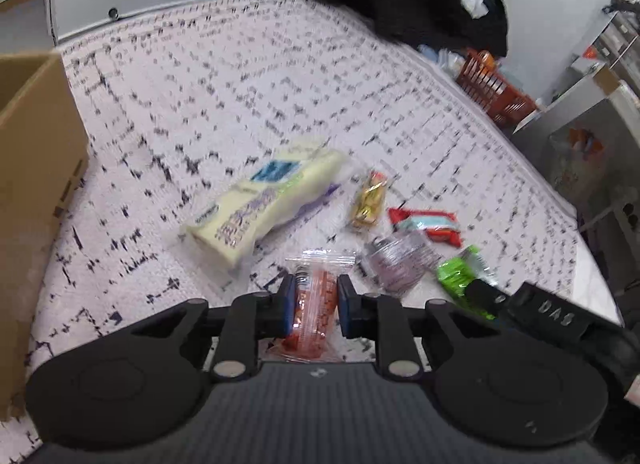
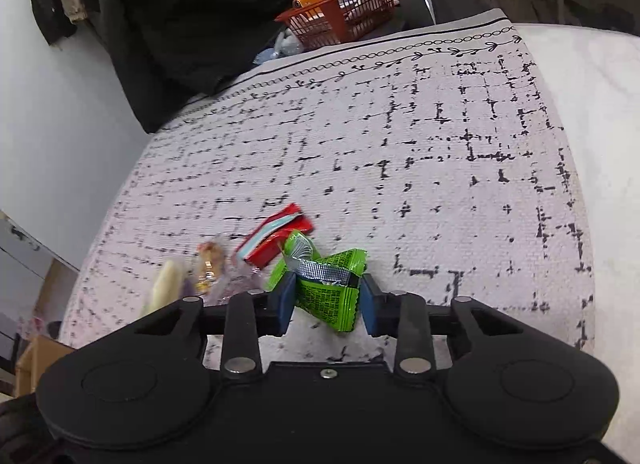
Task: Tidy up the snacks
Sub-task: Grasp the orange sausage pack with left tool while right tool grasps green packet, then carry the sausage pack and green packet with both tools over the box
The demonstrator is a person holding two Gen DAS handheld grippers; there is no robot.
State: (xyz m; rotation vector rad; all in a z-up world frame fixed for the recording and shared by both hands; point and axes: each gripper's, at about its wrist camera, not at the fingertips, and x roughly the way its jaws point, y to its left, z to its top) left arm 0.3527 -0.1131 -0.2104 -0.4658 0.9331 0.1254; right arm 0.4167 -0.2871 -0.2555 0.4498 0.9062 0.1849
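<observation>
Here both grippers have a snack pinched at once, so the step to do well is the lift: raise each packet straight up off the cloth, keeping the squeeze steady, since thin crinkly wrappers are likely to slip or twist out of flat pads. Taking the cardboard box (image 1: 36,191) as the landmark, the left gripper (image 1: 316,306) sits just to its right near the front edge of the table, its jaws narrowed onto an orange packet (image 1: 316,292) whose clear top seal sticks out past the pads. The right gripper (image 2: 326,298) is farther from the box, its jaws closed on a green packet (image 2: 328,294) with a silver strip across it; the packet looks crumpled and skewed, so I judge that hold the less secure of the two. Between the box and the grippers lies a long pale yellow pack (image 1: 260,207); beyond it, away from the box, lie a gold sweet (image 1: 368,203), a red wrapper (image 1: 426,223) and a silvery packet (image 1: 396,260). The tablecloth (image 2: 400,143) is pale with a broken black grid and a leafy border. Far from the box, at the table's far side, are a dark coat (image 2: 192,23) and an orange basket (image 2: 344,15).
</observation>
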